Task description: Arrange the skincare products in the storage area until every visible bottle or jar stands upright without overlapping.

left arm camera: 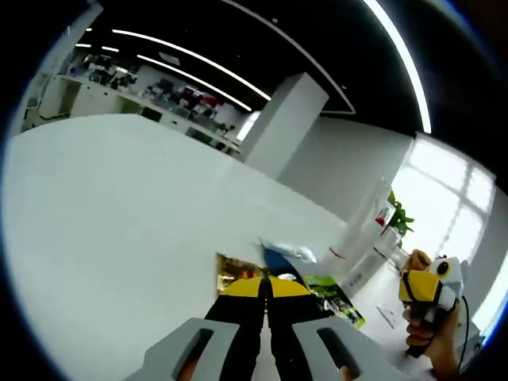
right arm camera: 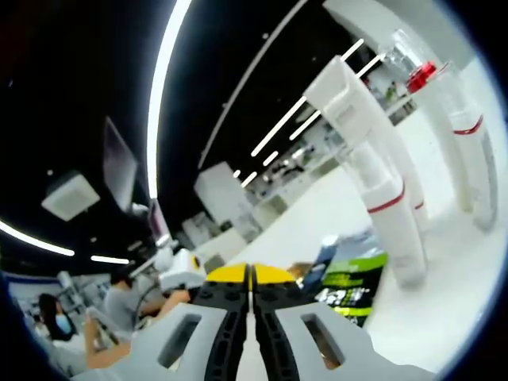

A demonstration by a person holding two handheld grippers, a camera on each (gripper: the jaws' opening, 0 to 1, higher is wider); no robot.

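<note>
Jaws of left gripper (left arm camera: 266,287) pressed together, yellow tips touching, nothing between them; same for right gripper (right arm camera: 251,276). Tall white squeeze tubes with red bands (right arm camera: 386,208) standing upright on white tabletop (left arm camera: 119,238), close together, just beside green-and-black printed carton (right arm camera: 349,290) and blue-capped pale tube lying flat (right arm camera: 325,252). Clear bottle with red cap (right arm camera: 451,119) upright behind tubes. Gold-edged flat box (left arm camera: 232,270) near left tips. Right gripper also seen in left gripper view, held in a hand (left arm camera: 429,333). Risks, as judged: tubes tall on narrow bases, so a sideways brush while reaching for the lying tube likely to topple one into its neighbour. Closed tips could push rather than grasp, sliding items under each other.
</note>
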